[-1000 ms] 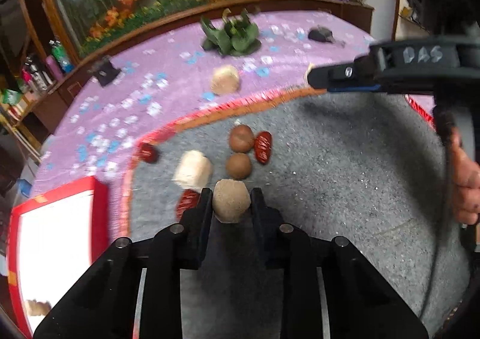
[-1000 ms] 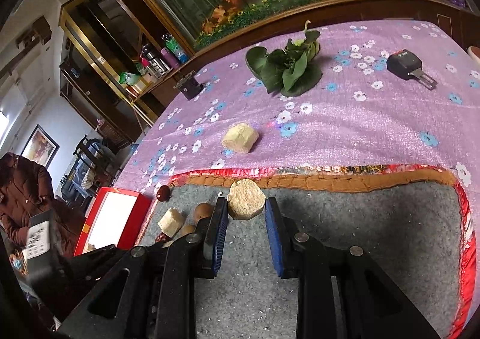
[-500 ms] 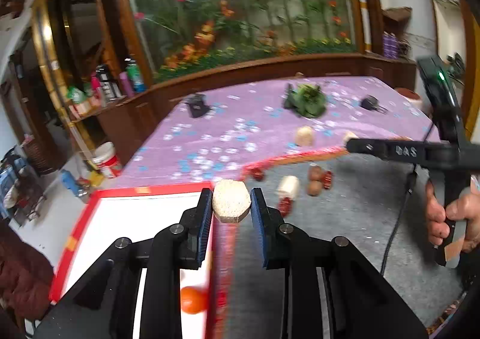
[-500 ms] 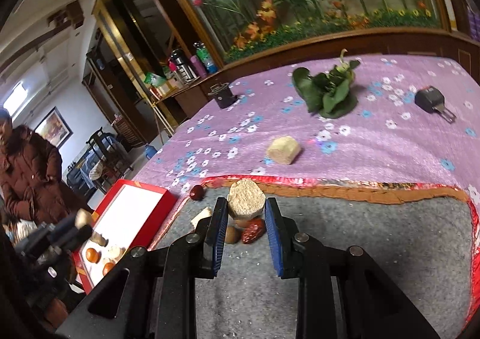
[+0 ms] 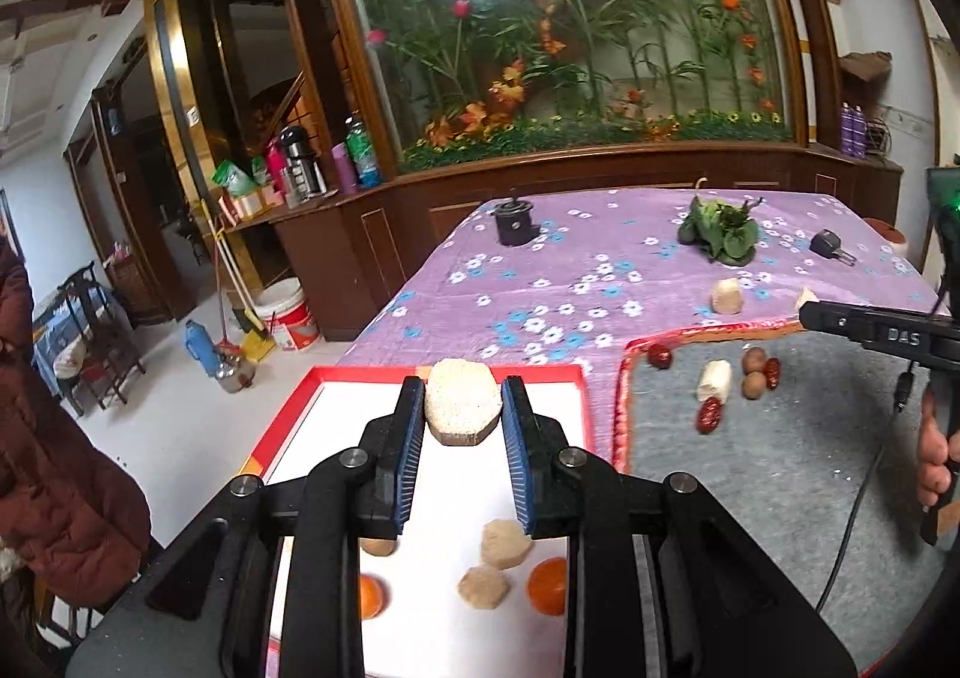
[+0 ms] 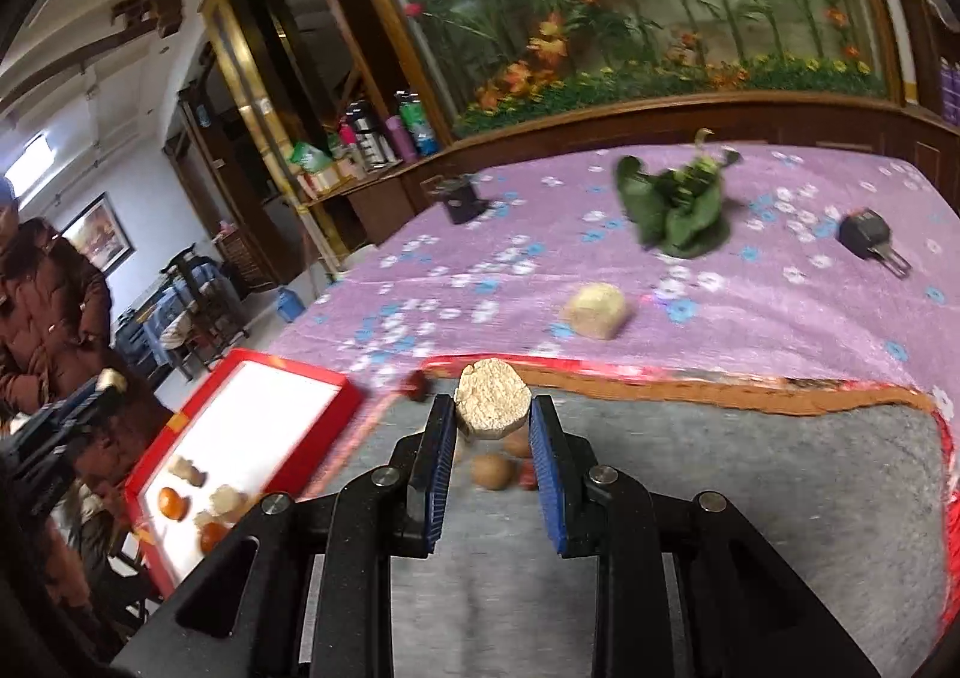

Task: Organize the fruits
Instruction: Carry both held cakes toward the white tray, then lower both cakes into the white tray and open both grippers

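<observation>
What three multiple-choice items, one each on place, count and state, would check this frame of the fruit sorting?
1. Where is the beige chunk held by the left gripper?
A. above the red-rimmed tray
B. on the purple cloth
C. beside the leafy greens

2. How many orange fruits lie in the tray?
A. none
B. two
C. five

3. What is the state of the right gripper?
A. open and empty
B. shut on a red date
C. shut on a beige chunk

Answers: 1 A, the chunk hangs over the tray's white floor; 2 B, one orange fruit and another show; 3 C, both blue pads press the chunk's sides.
</observation>
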A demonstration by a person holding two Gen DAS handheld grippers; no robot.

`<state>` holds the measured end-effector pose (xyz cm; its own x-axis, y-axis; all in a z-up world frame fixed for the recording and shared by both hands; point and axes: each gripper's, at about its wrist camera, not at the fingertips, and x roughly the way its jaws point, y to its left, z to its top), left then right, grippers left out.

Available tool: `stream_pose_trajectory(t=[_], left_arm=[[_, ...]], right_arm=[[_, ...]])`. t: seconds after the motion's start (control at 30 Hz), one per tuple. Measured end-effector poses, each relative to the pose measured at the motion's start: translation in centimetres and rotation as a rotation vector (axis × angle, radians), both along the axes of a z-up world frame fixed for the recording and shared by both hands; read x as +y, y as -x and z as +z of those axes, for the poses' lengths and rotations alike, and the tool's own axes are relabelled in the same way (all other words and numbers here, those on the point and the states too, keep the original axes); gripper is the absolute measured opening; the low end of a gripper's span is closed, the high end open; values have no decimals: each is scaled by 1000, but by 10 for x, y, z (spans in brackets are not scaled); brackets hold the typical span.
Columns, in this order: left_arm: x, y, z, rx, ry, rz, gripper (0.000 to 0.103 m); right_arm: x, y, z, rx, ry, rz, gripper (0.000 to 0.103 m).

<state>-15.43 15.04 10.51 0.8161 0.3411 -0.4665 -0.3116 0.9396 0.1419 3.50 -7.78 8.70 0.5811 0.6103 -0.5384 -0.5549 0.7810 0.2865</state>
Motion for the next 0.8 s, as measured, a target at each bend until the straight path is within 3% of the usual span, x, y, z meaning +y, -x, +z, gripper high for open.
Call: stream_pose_trajectory(t=[0.37,0.8], left_arm=[[41,15,-14,6,33,69,23],[68,25,-25,1,70,117,23]], right_arm=[[84,56,17,-25,-67,145,26],[162,103,-7,-5,22,291,25]])
